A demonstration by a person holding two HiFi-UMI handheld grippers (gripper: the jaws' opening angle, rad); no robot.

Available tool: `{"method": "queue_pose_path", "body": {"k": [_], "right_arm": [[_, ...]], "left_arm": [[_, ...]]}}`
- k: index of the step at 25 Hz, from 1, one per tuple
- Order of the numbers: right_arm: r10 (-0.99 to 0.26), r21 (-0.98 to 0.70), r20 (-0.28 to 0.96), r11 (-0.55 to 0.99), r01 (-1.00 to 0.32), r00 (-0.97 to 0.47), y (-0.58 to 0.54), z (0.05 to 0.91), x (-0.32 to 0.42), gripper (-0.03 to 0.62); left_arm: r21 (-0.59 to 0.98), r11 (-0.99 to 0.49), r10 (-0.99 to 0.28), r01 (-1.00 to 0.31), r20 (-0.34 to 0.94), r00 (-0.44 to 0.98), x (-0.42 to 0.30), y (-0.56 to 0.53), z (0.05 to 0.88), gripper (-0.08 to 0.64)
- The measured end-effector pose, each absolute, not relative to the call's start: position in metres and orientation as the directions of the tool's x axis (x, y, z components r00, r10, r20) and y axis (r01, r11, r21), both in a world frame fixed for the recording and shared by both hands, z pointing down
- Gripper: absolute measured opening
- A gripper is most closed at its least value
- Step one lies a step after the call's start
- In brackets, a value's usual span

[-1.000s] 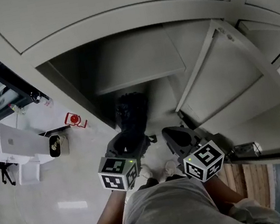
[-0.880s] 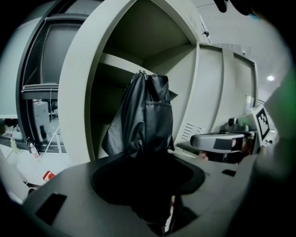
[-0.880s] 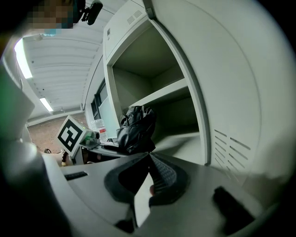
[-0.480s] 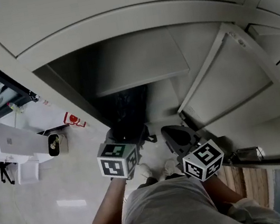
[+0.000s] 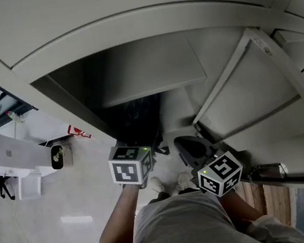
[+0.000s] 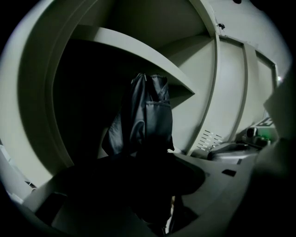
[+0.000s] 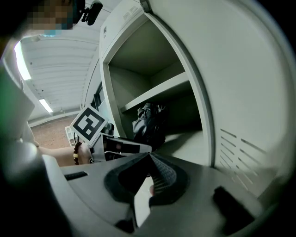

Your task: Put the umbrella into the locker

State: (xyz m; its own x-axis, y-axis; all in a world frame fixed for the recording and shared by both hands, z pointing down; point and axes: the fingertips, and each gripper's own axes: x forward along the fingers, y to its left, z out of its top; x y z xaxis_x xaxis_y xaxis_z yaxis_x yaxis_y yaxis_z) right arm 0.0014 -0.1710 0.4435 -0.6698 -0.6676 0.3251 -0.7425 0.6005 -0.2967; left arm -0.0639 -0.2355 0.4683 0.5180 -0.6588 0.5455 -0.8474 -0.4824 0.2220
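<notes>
Folded umbrella (image 6: 145,115) already inside locker (image 5: 149,72), just below shelf (image 6: 138,51). L gripper (image 6: 152,157) jaws wide, clamped on its dark bundle. R gripper (image 7: 149,159) pinched together, empty, outside by door (image 5: 253,100). Prob. light; soft, slippery fabric over stiff core. Best hold: mid-bundle, firm.

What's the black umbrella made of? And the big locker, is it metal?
The umbrella looks like thin woven cloth, probably nylon: black, slightly shiny, bunched in soft folds. The locker looks like painted sheet metal: smooth pale grey panels, thin folded edges and punched vent slots.
</notes>
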Motion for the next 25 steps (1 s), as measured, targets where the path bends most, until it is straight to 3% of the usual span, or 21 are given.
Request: {"method": "queue_pose_path", "body": {"k": [25], "right_arm": [[-0.649,-0.314,0.339,0.604,-0.732,-0.681,-0.177,0.450,0.002,0.028]], "left_arm": [[0.228,-0.497,-0.579,-0.837,0.631,0.516,-0.047,-0.264,0.486,0.232]]}}
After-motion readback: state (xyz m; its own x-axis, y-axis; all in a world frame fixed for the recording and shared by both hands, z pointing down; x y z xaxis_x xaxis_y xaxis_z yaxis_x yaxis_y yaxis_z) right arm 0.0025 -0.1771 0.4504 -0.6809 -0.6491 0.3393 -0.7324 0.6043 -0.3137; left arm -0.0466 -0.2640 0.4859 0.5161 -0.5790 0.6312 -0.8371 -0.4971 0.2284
